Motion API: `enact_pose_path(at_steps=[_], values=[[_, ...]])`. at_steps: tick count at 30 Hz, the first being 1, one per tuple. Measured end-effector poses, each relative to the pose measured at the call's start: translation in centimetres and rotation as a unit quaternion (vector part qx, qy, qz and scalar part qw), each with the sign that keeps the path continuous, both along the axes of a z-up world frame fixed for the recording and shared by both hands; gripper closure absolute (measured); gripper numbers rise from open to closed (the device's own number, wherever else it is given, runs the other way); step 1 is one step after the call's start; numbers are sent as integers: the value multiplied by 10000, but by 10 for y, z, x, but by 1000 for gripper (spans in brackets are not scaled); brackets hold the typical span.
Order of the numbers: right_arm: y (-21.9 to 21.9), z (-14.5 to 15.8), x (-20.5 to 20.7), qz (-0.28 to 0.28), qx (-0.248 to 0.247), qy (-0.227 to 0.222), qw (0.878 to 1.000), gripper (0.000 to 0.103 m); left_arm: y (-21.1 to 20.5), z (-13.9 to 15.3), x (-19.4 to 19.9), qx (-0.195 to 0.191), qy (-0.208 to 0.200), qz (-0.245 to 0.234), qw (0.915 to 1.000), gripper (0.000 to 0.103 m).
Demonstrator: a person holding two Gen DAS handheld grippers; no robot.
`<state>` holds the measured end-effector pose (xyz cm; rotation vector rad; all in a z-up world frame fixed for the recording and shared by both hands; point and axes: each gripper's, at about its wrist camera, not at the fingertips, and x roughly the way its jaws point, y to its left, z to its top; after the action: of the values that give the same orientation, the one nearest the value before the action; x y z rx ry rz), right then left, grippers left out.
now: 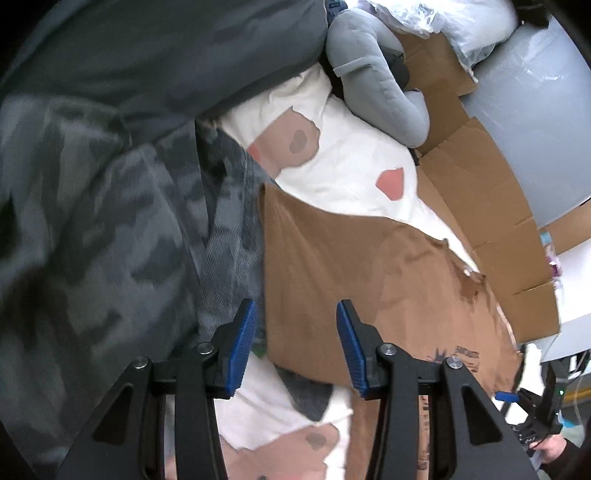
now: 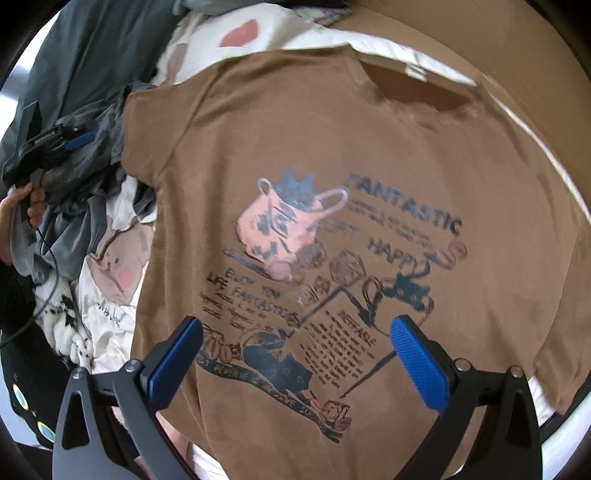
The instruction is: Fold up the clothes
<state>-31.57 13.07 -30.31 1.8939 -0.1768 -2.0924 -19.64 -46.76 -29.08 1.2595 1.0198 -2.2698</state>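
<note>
Brown printed T-shirt (image 2: pixel 332 184) spread flat, print up, over white patterned sheet (image 2: pixel 110 317). Grey camouflage garment (image 1: pixel 92 221) heaped left of it. Right gripper (image 2: pixel 295 354) wide, empty, above shirt's near hem. Left gripper (image 1: pixel 295 332) partly open, empty, over shirt's left edge.

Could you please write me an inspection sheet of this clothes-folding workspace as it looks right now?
Surface: white bedsheet with pink animal prints, partly covered by clothes.
Job's things: brown printed T-shirt spread flat, print side up, neck away from the right wrist camera.
Clutter: dark camouflage-patterned garment heaped beside the shirt; grey stuffed toy; flattened brown cardboard.
Grippers: left gripper open above the shirt's edge, nothing between its jaws; right gripper open over the print, holding nothing.
Cables: thin black cable trailing near the left hand.
Surroundings: clear plastic-wrapped white bundle; the rest is too distorted to tell.
</note>
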Motion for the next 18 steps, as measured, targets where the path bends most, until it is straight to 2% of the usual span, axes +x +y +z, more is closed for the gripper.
enact_pose_path(at_steps=[4,11,18], values=[[-13,11,-9,213,11,228,9995,1,14,-4,18,-14,335,190,9993,58],[-39,23,-30,576,-10,773,9953,1,32,-39,36,168,541,451,9974,58],[-70,22,-45,805,84,971,9920,1,33,-76,38,271,673,591,9956,58]])
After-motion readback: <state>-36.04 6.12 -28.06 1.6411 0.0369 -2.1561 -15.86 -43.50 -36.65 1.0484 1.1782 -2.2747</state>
